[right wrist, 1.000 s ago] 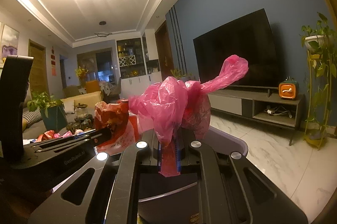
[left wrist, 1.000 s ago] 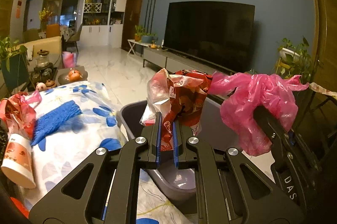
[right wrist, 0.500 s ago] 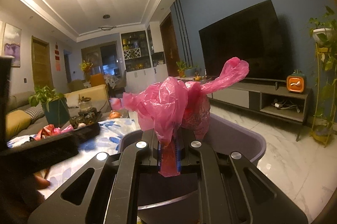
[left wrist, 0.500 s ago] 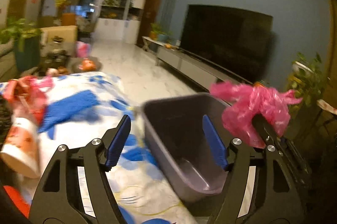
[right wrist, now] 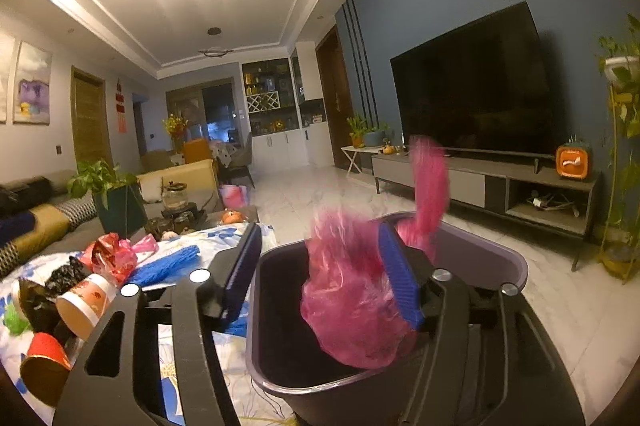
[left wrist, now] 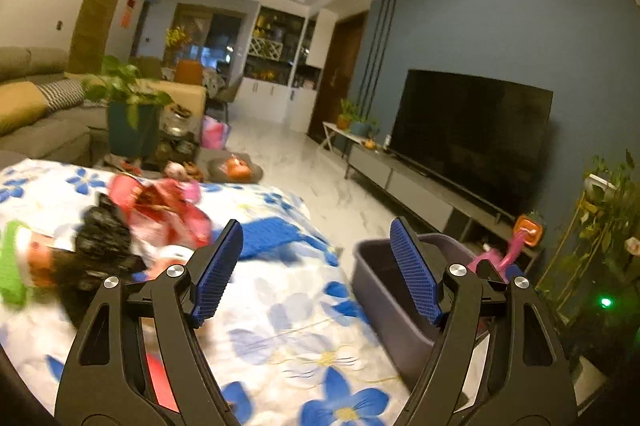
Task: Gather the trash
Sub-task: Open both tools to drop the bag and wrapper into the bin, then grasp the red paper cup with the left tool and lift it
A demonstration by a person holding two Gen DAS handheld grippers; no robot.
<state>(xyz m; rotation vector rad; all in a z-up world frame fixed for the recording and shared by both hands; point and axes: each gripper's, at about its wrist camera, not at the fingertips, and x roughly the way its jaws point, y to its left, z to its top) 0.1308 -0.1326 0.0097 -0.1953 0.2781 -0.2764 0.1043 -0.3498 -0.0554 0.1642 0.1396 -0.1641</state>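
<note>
Trash drop in progress: both grippers released over the bin

Trash status, right side: a pink bag [right wrist: 356, 310] sits between the jaws of the right gripper [right wrist: 320, 276], which have just been opening. Half a second ago they were clamped on the bag; now they stand apart. The bag is motion-blurred, lies against the right-hand pad only, and hangs above the open mouth of the bin [right wrist: 480, 258]. Judgement: the bag is released and should land inside.

Left side: the left gripper [left wrist: 316, 272] has its jaws wide apart with nothing between them; they have just been opening too. A second ago they pinched a red wrapper above the bin; that wrapper is no longer held. The bin's floor is hidden in both views, so whether it landed inside cannot be confirmed. The left view has swung away from the bin [left wrist: 376, 266] towards the bench [left wrist: 280, 330], covered in a floral cloth.

Outstanding items on the bench: a red bag [right wrist: 114, 260], a black bag [right wrist: 64, 276], a paper cup [right wrist: 86, 304], a red cup [right wrist: 44, 366], and a blue cloth [right wrist: 168, 264], which may not be trash.

Judgement: two pieces delivered or nearly so; several remain. The left gripper appears placed to take the next piece.
</note>
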